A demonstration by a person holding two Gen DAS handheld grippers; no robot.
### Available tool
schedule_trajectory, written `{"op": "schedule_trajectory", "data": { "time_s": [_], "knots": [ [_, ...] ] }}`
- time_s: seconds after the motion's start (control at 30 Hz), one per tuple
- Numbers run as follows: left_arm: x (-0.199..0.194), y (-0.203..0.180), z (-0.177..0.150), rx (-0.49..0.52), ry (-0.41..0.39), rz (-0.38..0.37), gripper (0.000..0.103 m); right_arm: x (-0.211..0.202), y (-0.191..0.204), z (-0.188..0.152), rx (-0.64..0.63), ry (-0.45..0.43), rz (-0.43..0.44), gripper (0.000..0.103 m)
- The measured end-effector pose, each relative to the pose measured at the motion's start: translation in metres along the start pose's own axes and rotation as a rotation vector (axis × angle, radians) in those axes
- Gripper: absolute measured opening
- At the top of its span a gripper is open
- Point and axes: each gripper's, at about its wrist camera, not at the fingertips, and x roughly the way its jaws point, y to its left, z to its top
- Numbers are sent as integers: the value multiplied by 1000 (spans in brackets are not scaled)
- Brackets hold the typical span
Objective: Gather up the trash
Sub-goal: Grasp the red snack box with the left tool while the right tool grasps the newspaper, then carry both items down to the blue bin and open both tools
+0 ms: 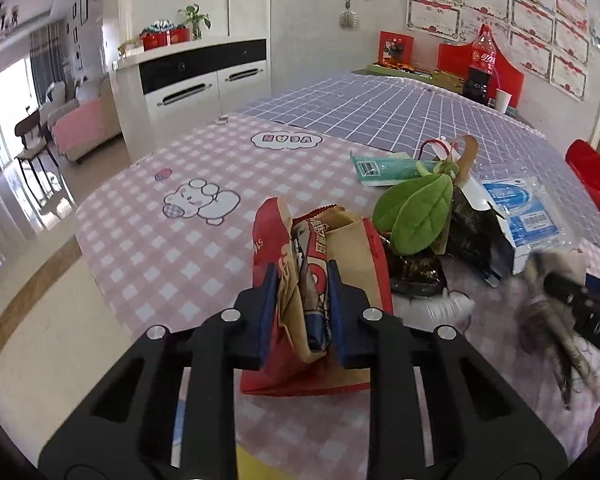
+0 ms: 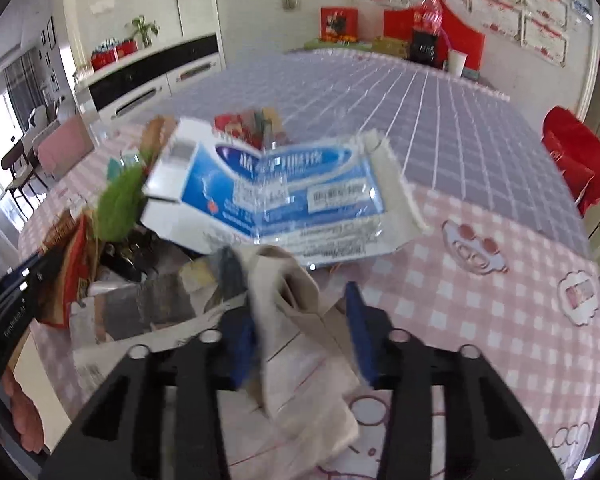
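My left gripper [image 1: 304, 296] is shut on a red and brown paper bag [image 1: 364, 256] with a snack wrapper [image 1: 316, 264] sticking out of it; both blue pads press its sides at the near edge of the table. My right gripper [image 2: 296, 304] is shut on a crumpled grey-white paper [image 2: 296, 280], blurred in the right wrist view. That gripper [image 1: 560, 292] and the paper [image 1: 548, 320] also show at the right of the left wrist view. Between them lie a green leaf [image 1: 416, 212], a black wrapper [image 1: 416, 276] and a blue-white box [image 2: 268, 192].
A pink checked cloth [image 1: 160, 240] covers the near table, a purple checked one [image 1: 380, 112] the far part. A teal packet [image 1: 384, 168] lies behind the leaf. A cola bottle [image 1: 482, 64] and white cup [image 1: 502, 100] stand at the back. A red chair [image 1: 596, 176] is right.
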Motion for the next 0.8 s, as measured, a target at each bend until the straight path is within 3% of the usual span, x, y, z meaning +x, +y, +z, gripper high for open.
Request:
{"op": "schedule_trajectory", "data": {
  "time_s": [0.13,0.47,0.8],
  "knots": [
    [-14,10,0,-29,-19,-30,21,-19,-3,2,20,-47,14,25],
    [-57,37,-9,-66,-118,-20,21,-58,18,-4,-15,-149,13,24],
    [-95,99,-21,-188,-201,81,22,-100,116,15,-138,-292,204,24]
  ]
}}
